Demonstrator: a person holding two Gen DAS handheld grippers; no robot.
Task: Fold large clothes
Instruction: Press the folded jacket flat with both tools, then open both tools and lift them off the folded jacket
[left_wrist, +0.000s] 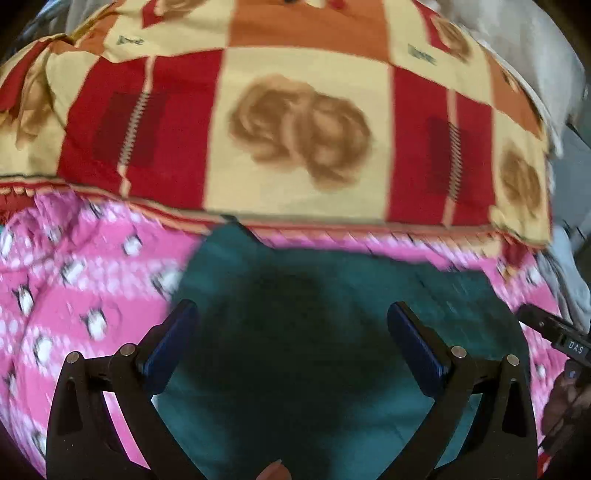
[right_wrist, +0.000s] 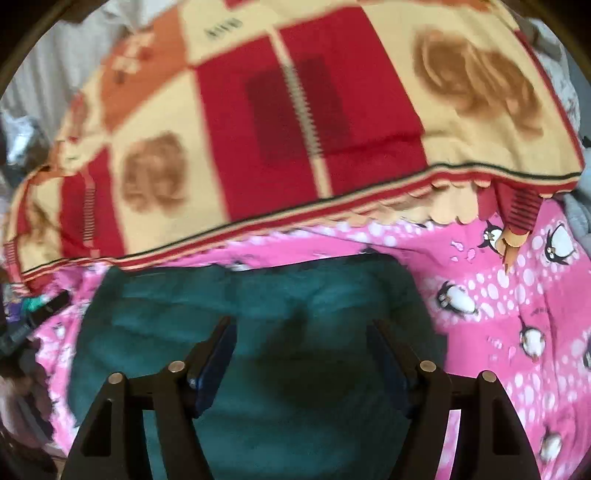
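Beyond green garment (left_wrist: 332, 332), patterned blanket (left_wrist: 295, 129).

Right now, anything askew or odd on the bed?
Nothing damaged or spilled. The teal garment lies flat on the pink penguin sheet. One oddity: the checkered blanket has a corner flipped over at its near edge. Both tools are open, empty.

A dark teal cloth garment (left_wrist: 332, 332) (right_wrist: 258, 332) lies flat, folded into a rough rectangle, on a pink penguin-print sheet (left_wrist: 74, 295) (right_wrist: 498, 314), just beside a red-and-cream patchwork blanket (left_wrist: 295, 129) (right_wrist: 295, 129).
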